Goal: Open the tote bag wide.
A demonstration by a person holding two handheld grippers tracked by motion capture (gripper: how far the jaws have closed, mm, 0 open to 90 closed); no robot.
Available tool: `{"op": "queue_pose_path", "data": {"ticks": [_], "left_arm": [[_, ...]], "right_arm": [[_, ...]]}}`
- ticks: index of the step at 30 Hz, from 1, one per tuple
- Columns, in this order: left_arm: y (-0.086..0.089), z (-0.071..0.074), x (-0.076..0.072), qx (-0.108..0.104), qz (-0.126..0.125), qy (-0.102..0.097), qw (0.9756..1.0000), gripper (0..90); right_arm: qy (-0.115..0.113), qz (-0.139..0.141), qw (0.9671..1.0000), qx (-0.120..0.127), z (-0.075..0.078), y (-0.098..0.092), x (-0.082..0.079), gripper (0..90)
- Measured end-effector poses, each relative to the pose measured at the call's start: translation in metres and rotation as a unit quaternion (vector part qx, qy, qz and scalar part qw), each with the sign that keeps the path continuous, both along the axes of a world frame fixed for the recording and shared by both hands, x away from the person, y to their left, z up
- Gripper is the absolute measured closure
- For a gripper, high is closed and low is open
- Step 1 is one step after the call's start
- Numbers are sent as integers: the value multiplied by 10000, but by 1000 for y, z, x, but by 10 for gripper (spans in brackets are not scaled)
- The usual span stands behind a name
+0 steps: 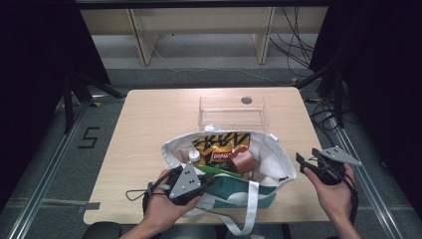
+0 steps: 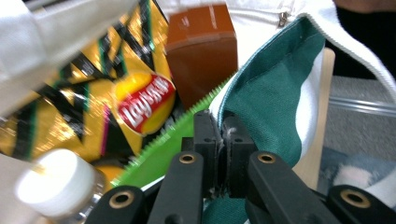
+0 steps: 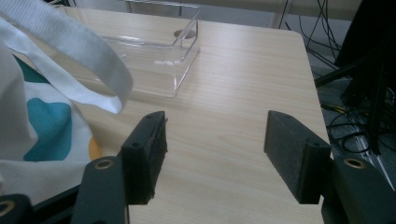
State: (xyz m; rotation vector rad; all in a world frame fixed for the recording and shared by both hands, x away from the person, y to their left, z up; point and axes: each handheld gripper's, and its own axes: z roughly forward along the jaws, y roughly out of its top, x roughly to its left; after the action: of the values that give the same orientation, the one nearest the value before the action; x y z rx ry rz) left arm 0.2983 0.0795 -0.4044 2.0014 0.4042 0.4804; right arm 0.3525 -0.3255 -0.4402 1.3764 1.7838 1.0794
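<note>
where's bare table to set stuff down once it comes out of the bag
Free: the left strip of the table beside the tote bag, and the right side under the open right gripper. The clear tray lies empty behind the bag. Crowded: the bag's mouth, where the left gripper pinches the rim.

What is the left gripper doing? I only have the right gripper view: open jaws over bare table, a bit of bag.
Observer: The left gripper is shut on the tote bag's rim, pinching the green-lined edge.
Operator: Anything inside the bag?
Observer: Yes. A yellow and black Lay's chip bag, a brown box and a white-capped bottle.
Operator: Where is my right gripper relative to the bag?
Observer: In the high view the right gripper sits just off the bag's right side, open and holding nothing.
Operator: And the clear tray?
Observer: The clear tray lies beyond the bag, apart from it; nothing lies in it.
</note>
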Motion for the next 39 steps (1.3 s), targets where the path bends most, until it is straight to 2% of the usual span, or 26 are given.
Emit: {"op": "queue_pose_path", "data": {"ticks": [2, 3, 5, 6, 9, 12, 14, 15, 16, 17, 18, 19, 21, 23, 26, 28, 29, 31, 32, 33, 34, 35, 36, 37, 38, 39], "left_arm": [[-1, -3, -1, 50, -27, 62, 10000, 860], [-3, -10, -2, 97, -22, 183, 9998, 860], [-3, -12, -1, 172, -58, 170, 9997, 860], [-5, -18, 0, 230, -26, 225, 9995, 860], [-5, -24, 2, 272, 12, 328, 9991, 862], [-4, -35, 10, 352, 85, 578, 9977, 862], [-3, -40, 13, 417, 85, 680, 9968, 862], [-4, -44, 13, 346, 146, 705, 9968, 862], [-3, -46, 14, 456, 122, 741, 9961, 862], [-3, -49, 14, 426, 150, 785, 9959, 862], [-4, -52, 15, 424, 148, 777, 9960, 862], [-3, -54, 16, 562, 115, 795, 9952, 862], [-4, -56, 15, 627, 139, 794, 9948, 861], [-4, -59, 16, 629, 166, 795, 9947, 860], [-4, -62, 17, 687, 184, 828, 9940, 859], [-5, -65, 17, 715, 173, 846, 9937, 859], [-5, -67, 17, 746, 168, 839, 9935, 857], [-5, -67, 18, 746, 135, 876, 9933, 852], [-4, -66, 18, 745, 153, 858, 9934, 852], [-4, -64, 18, 702, 114, 901, 9934, 832], [-3, -63, 17, 639, 104, 897, 9939, 816], [-3, -63, 17, 639, 104, 897, 9939, 790], [-1, -59, 15, 626, 35, 853, 9944, 749], [0, -57, 13, 645, 5, 798, 9947, 716], [2, -54, 11, 554, -12, 797, 9953, 682], [2, -54, 11, 554, -12, 797, 9953, 646]], "right_arm": [[2, -5, 10000, 14, 0, 0, 0, 396], [-8, -13, 10000, -64, -1, -1, 1, 396], [62, -25, 10000, 10, 0, 0, 0, 396], [13, -4, 10000, -64, -1, 0, 1, 396], [31, 13, 10000, 12, 0, 1, 0, 396], [29, 15, 10000, 2, 0, 1, 0, 396], [31, 13, 10000, 9, 0, 1, 0, 396], [116, -87, 9998, 124, 0, 3, -1, 396], [100, -70, 9999, 106, 0, 3, -1, 397], [100, -63, 9999, 117, 0, 3, -1, 397], [113, -65, 9998, 152, 0, 3, -1, 397], [13, 51, 10000, 69, 0, 1, 1, 397], [11, 57, 10000, 67, 0, 1, 1, 397], [8, 63, 10000, 41, 0, 1, 1, 399], [102, -32, 9998, 165, 2, 4, -1, 419], [43, 122, 9998, 135, 3, 3, 0, 435], [108, 37, 9998, 155, 4, 5, -1, 443], [110, 47, 9997, 202, 5, 5, -2, 453], [36, 103, 9999, 117, 5, 5, -1, 463], [5, 188, 9998, 57, 9, 5, 0, 486], [90, 147, 9996, 203, 10, 7, -2, 497], [90, 147, 9996, 203, 10, 7, -2, 497], [-40, 299, 9995, 103, 15, 7, 0, 509], [-80, 316, 9994, 102, 18, 8, 0, 509], [-102, 286, 9993, 214, 20, 11, -2, 508], [-102, 286, 9993, 214, 20, 11, -2, 508]]}}
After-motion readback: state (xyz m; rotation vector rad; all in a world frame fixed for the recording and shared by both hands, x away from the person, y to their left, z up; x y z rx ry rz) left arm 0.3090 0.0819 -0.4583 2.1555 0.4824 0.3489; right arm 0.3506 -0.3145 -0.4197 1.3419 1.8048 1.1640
